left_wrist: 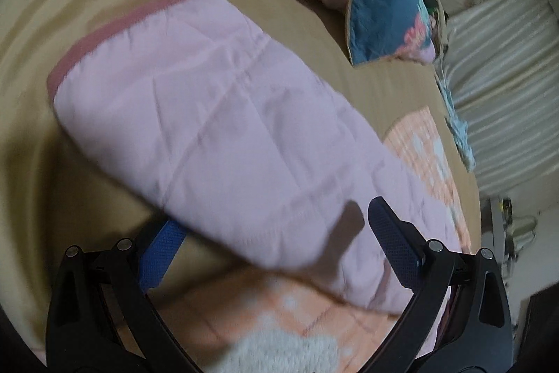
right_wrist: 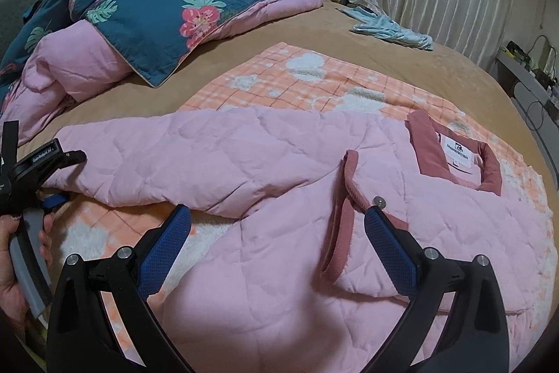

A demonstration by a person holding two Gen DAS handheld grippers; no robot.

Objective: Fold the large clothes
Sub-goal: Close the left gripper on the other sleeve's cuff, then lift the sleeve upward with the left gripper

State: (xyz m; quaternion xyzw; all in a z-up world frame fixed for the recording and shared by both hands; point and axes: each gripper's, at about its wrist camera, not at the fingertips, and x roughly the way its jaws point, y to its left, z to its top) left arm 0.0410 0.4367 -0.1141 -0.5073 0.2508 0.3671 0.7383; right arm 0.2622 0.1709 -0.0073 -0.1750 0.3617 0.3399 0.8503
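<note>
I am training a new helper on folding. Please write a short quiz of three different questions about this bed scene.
1. True or false: the right tool is shut on the pink jacket.
2. The jacket's collar is: A) blue B) dark pink C) white.
3. Fill in: the jacket lies on a checked ____ blanket.

Key: 1 false, its fingers stand open; 2 B; 3 orange.
</note>
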